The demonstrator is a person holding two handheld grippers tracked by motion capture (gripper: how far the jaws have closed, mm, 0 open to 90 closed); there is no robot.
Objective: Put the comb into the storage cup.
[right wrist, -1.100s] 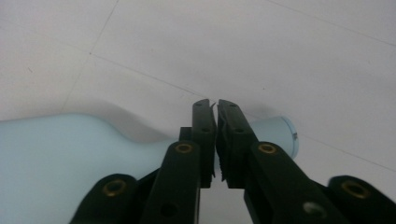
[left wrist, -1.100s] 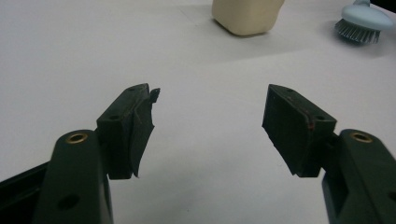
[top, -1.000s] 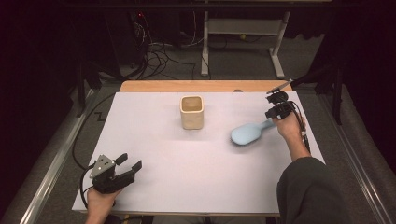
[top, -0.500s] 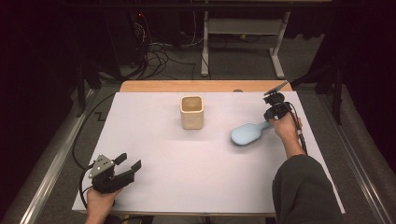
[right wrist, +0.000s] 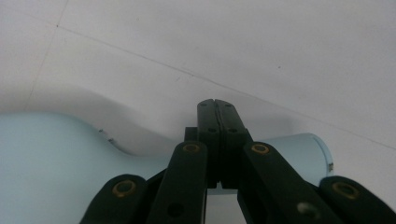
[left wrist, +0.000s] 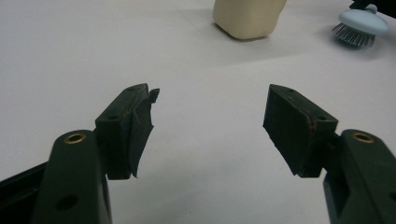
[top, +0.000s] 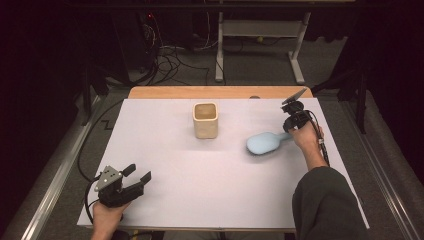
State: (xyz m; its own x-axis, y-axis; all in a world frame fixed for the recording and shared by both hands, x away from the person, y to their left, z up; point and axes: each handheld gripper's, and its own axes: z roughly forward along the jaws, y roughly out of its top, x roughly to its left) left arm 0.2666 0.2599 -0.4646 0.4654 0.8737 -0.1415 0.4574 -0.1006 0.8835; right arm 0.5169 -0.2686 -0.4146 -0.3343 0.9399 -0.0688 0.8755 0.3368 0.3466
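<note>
A light blue brush (top: pixel 261 144) lies bristles down at the right of the white table sheet (top: pixel 210 190). Its handle points toward my right gripper (top: pixel 289 131). In the right gripper view the brush (right wrist: pixel 51 158) passes under my right gripper (right wrist: pixel 217 103), whose jaws are pressed together over the handle with nothing between them. I cannot tell whether they touch it. My left gripper (top: pixel 139 172) rests at the near left corner, and my left gripper (left wrist: pixel 212 100) stands open over bare sheet. A cream square cup (top: pixel 205 122) stands upright at mid-back.
A wooden table edge (top: pixel 220 92) shows beyond the sheet. Past it, cables (top: pixel 170 55) and a white frame (top: pixel 260 45) lie on the dark floor. From the left gripper view the cup (left wrist: pixel 247 18) and brush (left wrist: pixel 362 25) sit far ahead.
The right hand has shifted slightly by the brush handle; the brush stays where it was. The left gripper has not moved.
</note>
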